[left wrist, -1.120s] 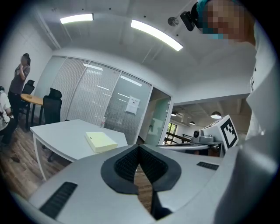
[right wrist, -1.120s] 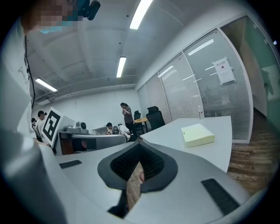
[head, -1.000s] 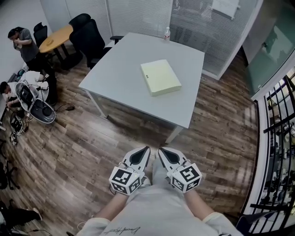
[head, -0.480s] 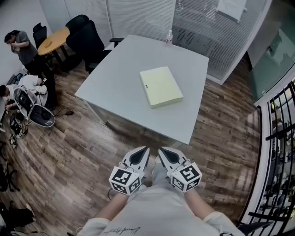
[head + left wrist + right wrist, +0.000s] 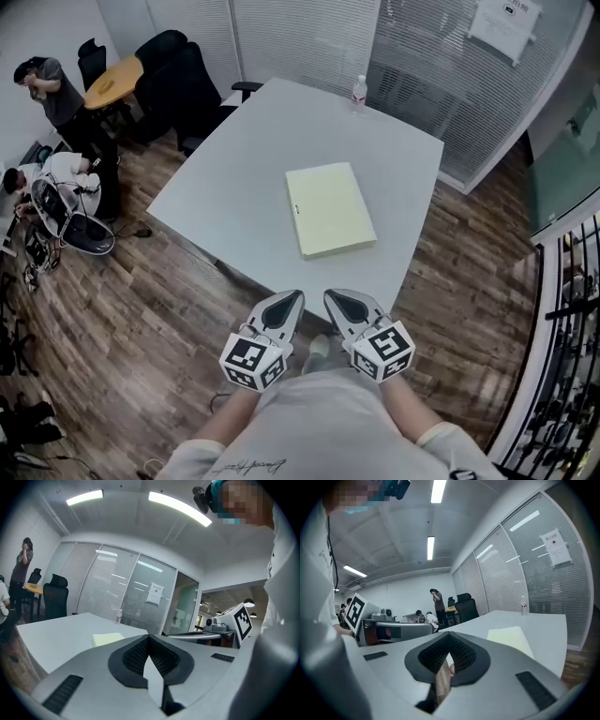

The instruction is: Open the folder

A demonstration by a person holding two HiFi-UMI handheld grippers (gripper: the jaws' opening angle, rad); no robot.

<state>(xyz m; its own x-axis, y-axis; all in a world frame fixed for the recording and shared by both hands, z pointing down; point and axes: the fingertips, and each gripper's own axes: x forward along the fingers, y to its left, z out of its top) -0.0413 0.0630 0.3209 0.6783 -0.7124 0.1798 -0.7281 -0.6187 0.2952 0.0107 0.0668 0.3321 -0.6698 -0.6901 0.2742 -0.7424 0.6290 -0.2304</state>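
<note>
In the head view the pale yellow folder (image 5: 328,208) is seen lying flat and closed mid-frame on the grey table (image 5: 234,159), well apart from the left gripper (image 5: 289,306) and right gripper (image 5: 339,306), both clenched on nothing at lower centre. It's probably light, thin and a bit slidey on that smooth top, so the cover's free long edge should likely be lifted while the rest is pinned. A small tag on its left edge and the notice (image 5: 506,22) upper right can't be read. In the left gripper view the folder (image 5: 107,639) is glimpsed left of centre, past jaws pressed together. In the right gripper view the folder (image 5: 511,637) shows right of centre, jaws likewise closed and empty.
</note>
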